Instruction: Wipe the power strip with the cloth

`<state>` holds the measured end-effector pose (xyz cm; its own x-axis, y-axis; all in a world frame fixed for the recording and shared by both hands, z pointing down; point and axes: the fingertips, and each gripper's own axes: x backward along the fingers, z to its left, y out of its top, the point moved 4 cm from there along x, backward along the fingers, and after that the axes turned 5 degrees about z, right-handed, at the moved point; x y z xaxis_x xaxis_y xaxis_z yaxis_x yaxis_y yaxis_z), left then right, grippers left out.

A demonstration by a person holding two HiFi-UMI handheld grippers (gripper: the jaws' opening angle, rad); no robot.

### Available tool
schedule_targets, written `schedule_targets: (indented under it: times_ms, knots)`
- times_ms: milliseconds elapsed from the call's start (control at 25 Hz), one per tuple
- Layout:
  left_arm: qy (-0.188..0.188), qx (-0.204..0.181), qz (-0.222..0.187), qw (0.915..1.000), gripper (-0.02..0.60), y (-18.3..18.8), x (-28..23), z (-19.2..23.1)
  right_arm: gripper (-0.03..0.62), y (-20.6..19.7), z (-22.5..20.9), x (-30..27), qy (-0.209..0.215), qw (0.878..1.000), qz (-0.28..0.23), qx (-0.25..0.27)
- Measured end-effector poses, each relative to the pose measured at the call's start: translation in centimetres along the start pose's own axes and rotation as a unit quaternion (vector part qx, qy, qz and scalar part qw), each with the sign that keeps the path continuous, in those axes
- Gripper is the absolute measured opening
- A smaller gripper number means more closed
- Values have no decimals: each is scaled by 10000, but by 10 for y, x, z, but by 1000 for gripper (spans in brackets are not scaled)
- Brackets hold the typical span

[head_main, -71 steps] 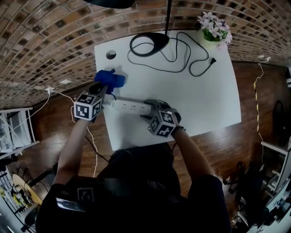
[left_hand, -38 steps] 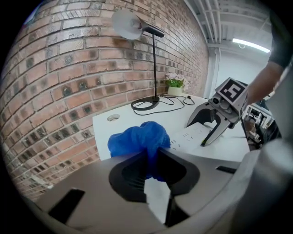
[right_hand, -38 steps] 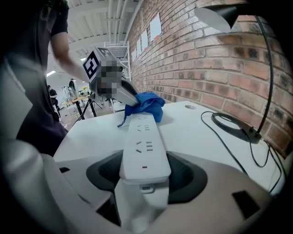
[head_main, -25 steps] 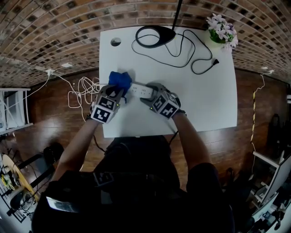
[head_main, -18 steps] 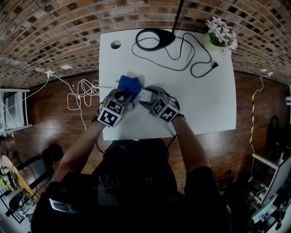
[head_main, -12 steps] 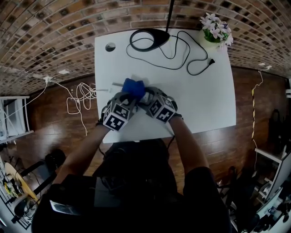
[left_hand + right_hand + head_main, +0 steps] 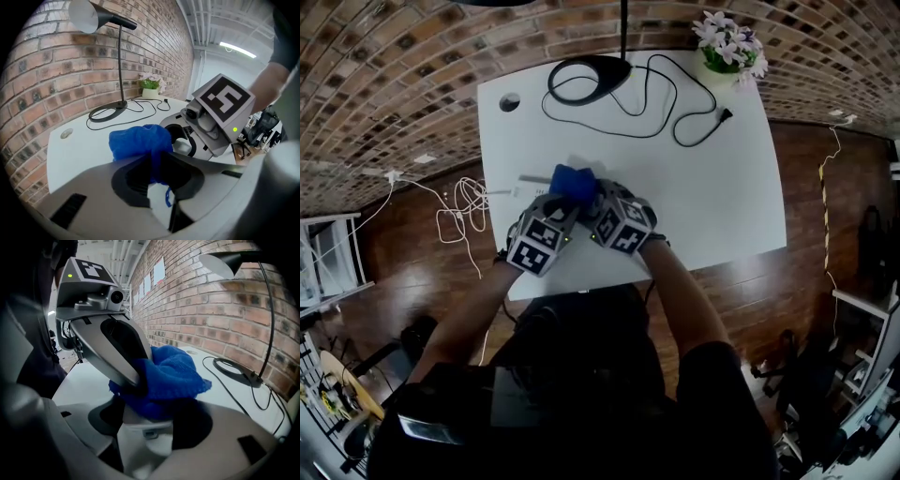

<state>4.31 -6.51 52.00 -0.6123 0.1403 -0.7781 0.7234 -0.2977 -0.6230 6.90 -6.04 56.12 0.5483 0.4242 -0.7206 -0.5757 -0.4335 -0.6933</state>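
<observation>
The blue cloth (image 7: 574, 182) is bunched on top of the white power strip (image 7: 144, 442), close to the table's front left. My left gripper (image 7: 562, 202) is shut on the cloth (image 7: 138, 142), pinching its lower folds and pressing it down on the strip. My right gripper (image 7: 596, 202) is shut on the strip's end, whose white body fills the gap between its jaws (image 7: 149, 423). The cloth (image 7: 165, 375) lies right against the right gripper's jaws. The two grippers stand side by side, nearly touching. In the head view the cloth and grippers hide most of the strip.
A black desk lamp base (image 7: 589, 73) and its looping black cord (image 7: 673, 105) lie at the table's back. A flower pot (image 7: 727, 43) stands at the back right corner. A round grommet hole (image 7: 510, 101) sits back left. White cable coils (image 7: 461, 202) lie on the wooden floor left of the table.
My left gripper has slid the cloth rightward along the strip until it reached the right gripper. The right gripper has stayed on the strip's end.
</observation>
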Motion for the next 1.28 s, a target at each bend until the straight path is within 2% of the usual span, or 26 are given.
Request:
schedule_targets:
  times_ms: [240, 680, 800, 1000, 1120, 1200, 1280]
  knots:
    - [-175, 107, 89, 9997, 66, 5, -6, -9, 295, -2, 0, 0, -73, 10000, -27, -43]
    - [-1127, 526, 91, 9922, 61, 10, -14, -20, 298, -1, 0, 3, -67, 9999, -49, -88]
    - [-1011, 484, 125, 9936, 60, 13, -13, -20, 296, 1, -1, 3, -70, 9999, -55, -130]
    - [-692, 297, -80, 9971, 57, 13, -10, -20, 296, 2, -2, 2, -104, 9999, -17, -29]
    - [-625, 193, -113, 9978, 57, 13, -11, -18, 295, 1, -2, 3, -44, 9999, 35, -131]
    - [-559, 70, -141, 9983, 57, 10, -9, -19, 295, 0, -2, 4, -52, 9999, 45, -137]
    - [-332, -110, -171, 9992, 57, 3, -6, -14, 293, 1, -2, 3, -57, 9999, 43, -119]
